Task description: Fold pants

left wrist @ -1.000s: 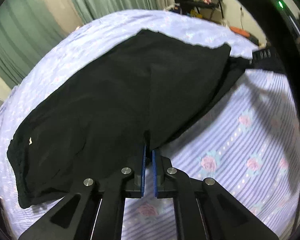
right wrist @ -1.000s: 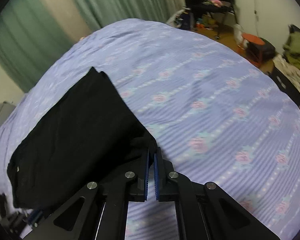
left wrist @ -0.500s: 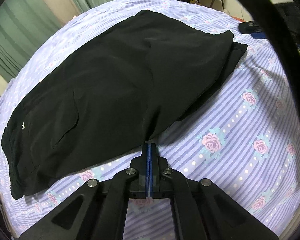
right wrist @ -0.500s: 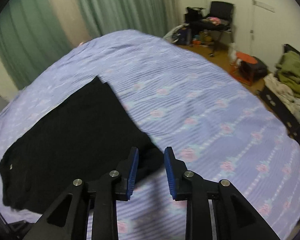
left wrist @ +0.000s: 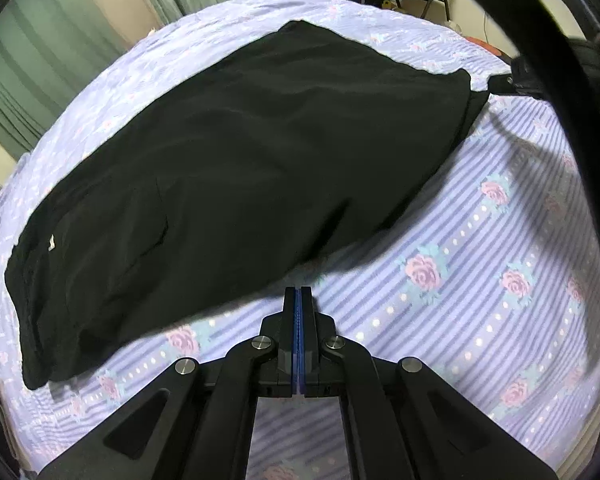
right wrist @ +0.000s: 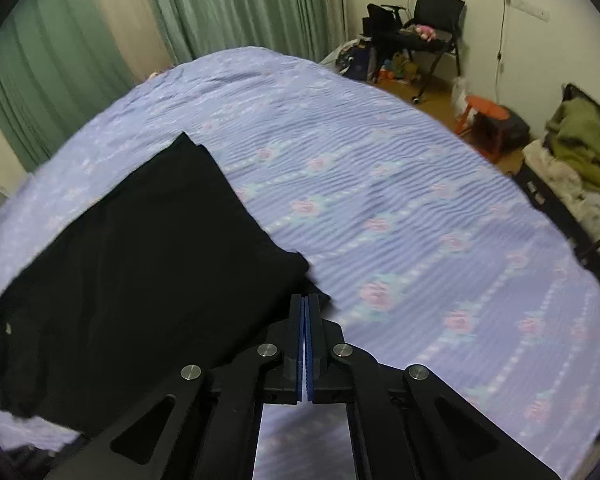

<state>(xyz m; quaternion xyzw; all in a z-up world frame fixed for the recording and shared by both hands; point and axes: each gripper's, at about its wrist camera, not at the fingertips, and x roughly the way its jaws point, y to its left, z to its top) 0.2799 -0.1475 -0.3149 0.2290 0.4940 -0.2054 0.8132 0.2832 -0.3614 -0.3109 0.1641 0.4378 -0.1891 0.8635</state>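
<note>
The black pants (left wrist: 236,184) lie flat on the bed, folded lengthwise so one leg covers the other, waistband at about 8 o'clock in the left wrist view and the hems out toward 2 o'clock. A second ago we had a pinch of cloth in each gripper; now the near edge rests on the sheet by itself, just ahead of the left gripper (left wrist: 299,300), whose blue pads are pressed together with nothing visibly between them. We judge it has let go and backed off toward 6 o'clock.

The right gripper (right wrist: 305,308) was spread apart half a second ago and has clenched again. Its tips sit right at the hem corner (right wrist: 300,268), at 12 o'clock from the fingers. Whether it has cloth pinched or only touches the edge, we cannot tell.

For us this reads as the lengthwise fold laid down, with the crosswise fold, hems toward the waistband, coming next.

Around the pants spreads the purple striped bedsheet (right wrist: 420,216) with its roses, green curtains (right wrist: 228,4) behind.
</note>
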